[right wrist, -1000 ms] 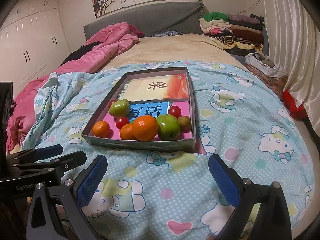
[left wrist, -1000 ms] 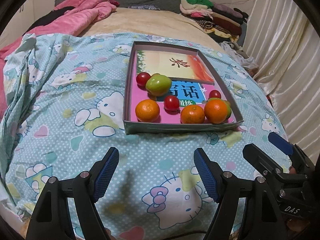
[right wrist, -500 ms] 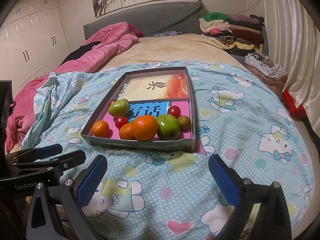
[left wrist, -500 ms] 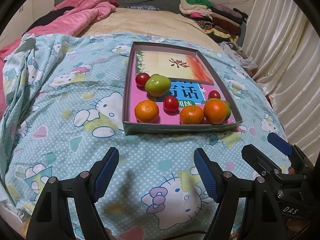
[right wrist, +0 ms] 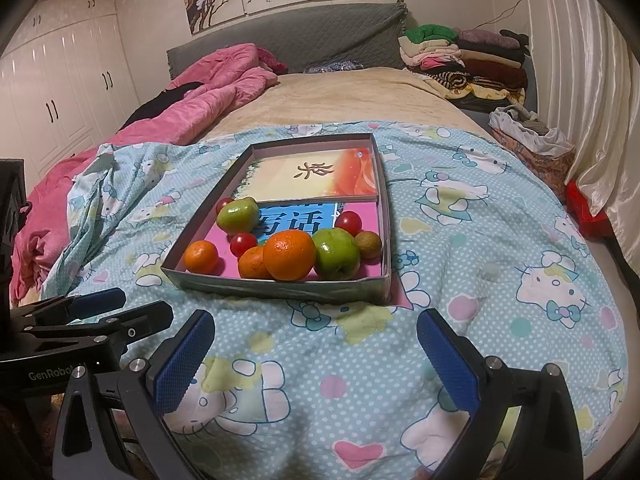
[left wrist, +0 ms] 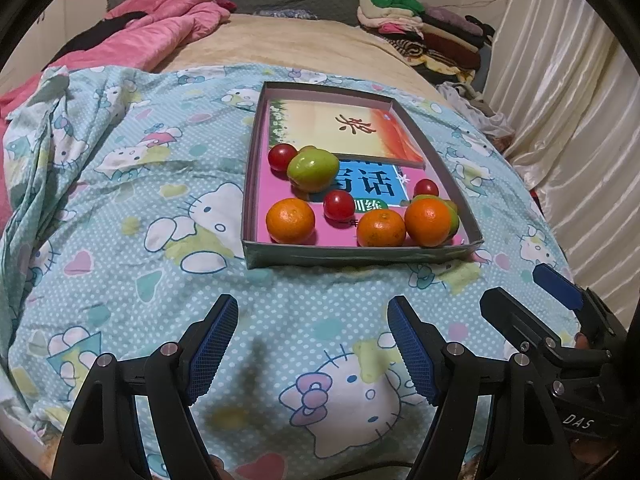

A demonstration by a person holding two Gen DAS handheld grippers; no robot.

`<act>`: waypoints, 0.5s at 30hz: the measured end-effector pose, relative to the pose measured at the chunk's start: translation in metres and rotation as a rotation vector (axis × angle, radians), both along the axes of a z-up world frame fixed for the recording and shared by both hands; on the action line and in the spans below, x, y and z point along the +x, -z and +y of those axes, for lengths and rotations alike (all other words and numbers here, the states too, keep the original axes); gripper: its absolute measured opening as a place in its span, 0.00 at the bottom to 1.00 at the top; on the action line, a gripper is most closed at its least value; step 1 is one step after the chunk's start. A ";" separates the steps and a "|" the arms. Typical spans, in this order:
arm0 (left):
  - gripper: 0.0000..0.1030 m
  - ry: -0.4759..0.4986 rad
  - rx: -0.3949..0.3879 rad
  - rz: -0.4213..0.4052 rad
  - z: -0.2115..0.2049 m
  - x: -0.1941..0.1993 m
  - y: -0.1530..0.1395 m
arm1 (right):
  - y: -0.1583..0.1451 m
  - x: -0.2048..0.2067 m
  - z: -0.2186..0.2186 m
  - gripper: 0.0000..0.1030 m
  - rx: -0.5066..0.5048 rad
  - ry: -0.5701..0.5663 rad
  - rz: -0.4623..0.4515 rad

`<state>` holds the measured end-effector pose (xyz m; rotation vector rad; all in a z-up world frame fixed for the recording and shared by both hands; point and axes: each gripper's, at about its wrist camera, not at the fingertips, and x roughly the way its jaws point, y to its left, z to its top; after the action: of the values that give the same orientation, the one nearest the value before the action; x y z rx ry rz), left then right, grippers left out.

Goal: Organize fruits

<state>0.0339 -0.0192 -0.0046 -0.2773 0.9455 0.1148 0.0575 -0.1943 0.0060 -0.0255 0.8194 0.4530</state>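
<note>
A shallow grey cardboard box [left wrist: 360,255] [right wrist: 280,286] lies on a Hello Kitty bedsheet. In its near half sit three oranges [left wrist: 291,220] [right wrist: 289,255], two green apples [left wrist: 312,170] [right wrist: 336,253], cherry tomatoes [left wrist: 339,205] [right wrist: 243,243] and a small brown fruit [right wrist: 368,244]. Books [left wrist: 344,130] line its floor. My left gripper [left wrist: 310,350] is open and empty, short of the box. My right gripper [right wrist: 316,360] is open and empty, also short of the box. Each gripper shows at the edge of the other's view.
A pink quilt [right wrist: 208,92] is bunched at the far left of the bed. Folded clothes [right wrist: 464,56] are stacked at the far right by the curtain [left wrist: 560,112]. White wardrobes [right wrist: 52,92] stand to the left.
Both views have shifted only slightly; the box appears a touch lower and nearer. Both grippers stay open and empty.
</note>
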 end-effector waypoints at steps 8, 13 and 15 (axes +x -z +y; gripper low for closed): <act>0.76 0.002 -0.004 0.004 0.000 0.000 0.001 | 0.000 0.000 0.000 0.99 0.000 0.000 -0.001; 0.76 0.002 -0.006 0.003 0.000 0.000 0.001 | 0.000 0.000 0.000 0.99 0.000 0.000 0.000; 0.76 0.002 -0.007 0.002 0.000 0.000 0.001 | 0.000 0.000 0.000 0.99 -0.001 0.000 0.001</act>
<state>0.0339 -0.0188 -0.0055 -0.2827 0.9481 0.1095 0.0575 -0.1938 0.0057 -0.0262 0.8204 0.4522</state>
